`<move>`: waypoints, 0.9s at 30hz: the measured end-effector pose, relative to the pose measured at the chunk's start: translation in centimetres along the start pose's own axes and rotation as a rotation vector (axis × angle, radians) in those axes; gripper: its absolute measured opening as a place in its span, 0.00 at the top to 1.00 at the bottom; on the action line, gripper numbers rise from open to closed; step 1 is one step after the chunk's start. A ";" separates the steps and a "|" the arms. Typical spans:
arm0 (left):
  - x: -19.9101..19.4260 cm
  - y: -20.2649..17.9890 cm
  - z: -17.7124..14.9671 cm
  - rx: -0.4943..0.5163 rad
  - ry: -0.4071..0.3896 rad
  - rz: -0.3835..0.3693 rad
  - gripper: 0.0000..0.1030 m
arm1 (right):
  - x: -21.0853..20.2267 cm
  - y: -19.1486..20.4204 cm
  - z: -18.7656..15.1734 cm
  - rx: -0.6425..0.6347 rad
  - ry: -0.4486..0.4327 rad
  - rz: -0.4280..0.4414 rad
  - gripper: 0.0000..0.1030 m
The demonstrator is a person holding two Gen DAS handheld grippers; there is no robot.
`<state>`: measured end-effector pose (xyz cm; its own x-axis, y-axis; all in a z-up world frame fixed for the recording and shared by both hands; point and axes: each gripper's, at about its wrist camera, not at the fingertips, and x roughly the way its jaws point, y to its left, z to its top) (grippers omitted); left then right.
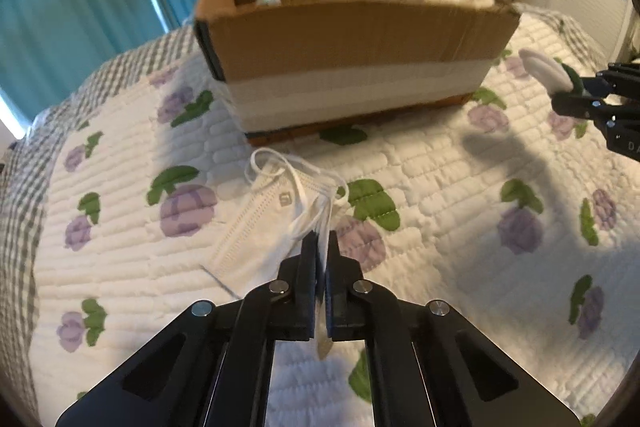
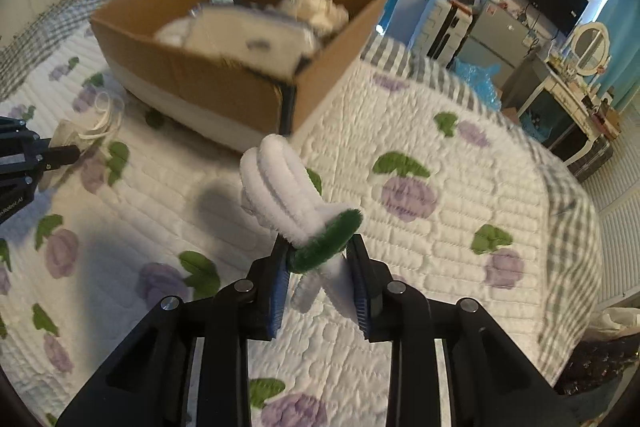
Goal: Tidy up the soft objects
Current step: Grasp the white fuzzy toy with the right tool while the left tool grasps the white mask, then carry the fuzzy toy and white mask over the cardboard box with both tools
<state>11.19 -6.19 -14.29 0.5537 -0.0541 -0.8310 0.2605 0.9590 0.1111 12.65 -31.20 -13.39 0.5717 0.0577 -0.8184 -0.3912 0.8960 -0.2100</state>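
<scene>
**Both grippers loaded in front of the box**

Between the left gripper's fingers, a stack of white face masks is pinched by its edge, jaws all but touching, the masks fanning out ahead and to the left on the floral quilt. Over on the right gripper, the pads clamp a white pipe-cleaner bundle with a green loop, lifted clear of the quilt. Beyond both sets of fingertips sits the cardboard box, open-topped, soft white items inside.
</scene>
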 end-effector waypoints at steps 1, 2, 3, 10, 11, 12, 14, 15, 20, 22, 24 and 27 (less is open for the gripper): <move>-0.8 0.0 0.0 -0.004 -0.013 -0.005 0.98 | -0.8 0.1 0.0 -0.002 -0.010 -0.005 0.73; -1.4 0.0 0.1 -0.007 -0.022 -0.009 0.98 | -1.7 0.3 0.3 -0.006 -0.022 -0.009 0.73; -2.2 0.0 0.3 -0.009 -0.036 -0.011 0.98 | -2.4 0.5 0.4 -0.010 -0.030 -0.012 0.73; -7.7 1.0 2.2 -0.009 -0.147 -0.021 0.98 | -8.3 1.7 1.8 -0.037 -0.115 -0.036 0.73; -8.6 0.8 2.4 -0.008 -0.162 -0.022 0.98 | -9.2 2.0 2.0 -0.040 -0.128 -0.037 0.73; -9.6 0.8 2.8 -0.007 -0.183 -0.022 0.98 | -10.2 2.3 2.4 -0.044 -0.145 -0.039 0.73; -11.1 0.6 3.3 -0.004 -0.215 -0.020 0.98 | -11.9 2.6 3.0 -0.047 -0.171 -0.039 0.73; -12.0 0.6 3.8 -0.006 -0.234 -0.021 0.98 | -12.7 2.8 3.4 -0.046 -0.188 -0.038 0.73; -15.2 0.8 5.6 -0.027 -0.306 -0.036 0.98 | -16.2 3.7 5.7 -0.040 -0.259 -0.021 0.73; -16.2 0.7 6.5 -0.023 -0.331 -0.036 0.98 | -16.9 4.0 6.6 -0.045 -0.279 -0.018 0.73; -16.7 0.8 7.3 -0.021 -0.348 -0.033 0.98 | -17.6 4.1 7.7 -0.042 -0.303 -0.009 0.73; -16.9 0.8 8.3 -0.018 -0.368 -0.034 0.98 | -18.3 4.0 9.5 -0.023 -0.340 0.003 0.73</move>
<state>8.61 -6.82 4.42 0.7931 -0.1796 -0.5820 0.2719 0.9594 0.0744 7.49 -24.44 5.81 0.7766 0.2077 -0.5948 -0.4077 0.8854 -0.2231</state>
